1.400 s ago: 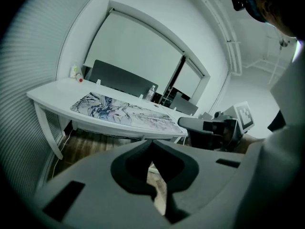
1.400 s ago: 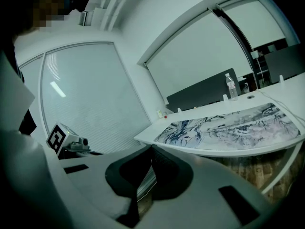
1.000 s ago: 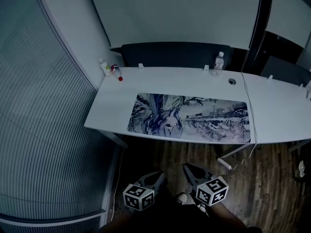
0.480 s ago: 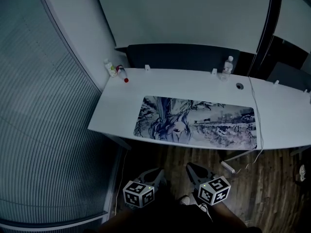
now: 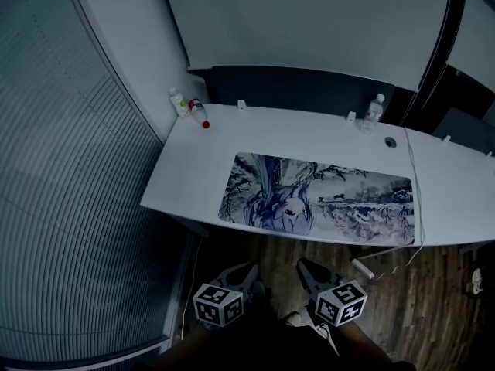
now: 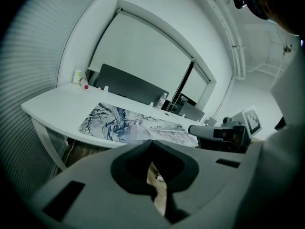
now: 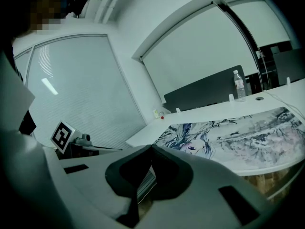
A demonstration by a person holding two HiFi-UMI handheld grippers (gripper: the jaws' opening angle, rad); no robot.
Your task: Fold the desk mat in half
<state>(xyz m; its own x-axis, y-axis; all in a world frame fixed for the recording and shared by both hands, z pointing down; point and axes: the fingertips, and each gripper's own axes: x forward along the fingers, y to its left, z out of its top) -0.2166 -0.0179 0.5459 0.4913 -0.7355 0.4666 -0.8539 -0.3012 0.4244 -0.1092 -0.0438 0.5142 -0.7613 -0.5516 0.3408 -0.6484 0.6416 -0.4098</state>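
I'm holding both tongs low over the wood floor (image 5: 402, 284), short of the worktop (image 5: 193, 168). The left tongs (image 5: 244, 270) are pinched fully together with nothing between the tips, and I'm seeing only floor through the gap behind them. The right tongs (image 5: 306, 269) are looking the same in their own view: tips meeting, gripping nothing. Each is carrying one cube of black-and-white square markers, so that's two cubes, and the patterns are no writing I can read.

The mat (image 5: 340, 203) is lying flat and fully unfolded on the worktop, its long side running along the near edge and its right end reaching almost to the white cable (image 5: 408, 168). It's printed with a blue-grey ink drawing of a figure and branches, and I'm making out no lettering on it. It's sitting well ahead of and above both sets of tips, apart from them. The left tongs are pointing roughly at its left end and the right tongs at its middle.

I'm counting three bottles: two (image 5: 190, 108) together at the far left corner, one with a red cap, and one clear bottle (image 5: 375, 108) at the back right. Their labels are too small to read. A dark panel (image 5: 294, 83) is standing behind the worktop.
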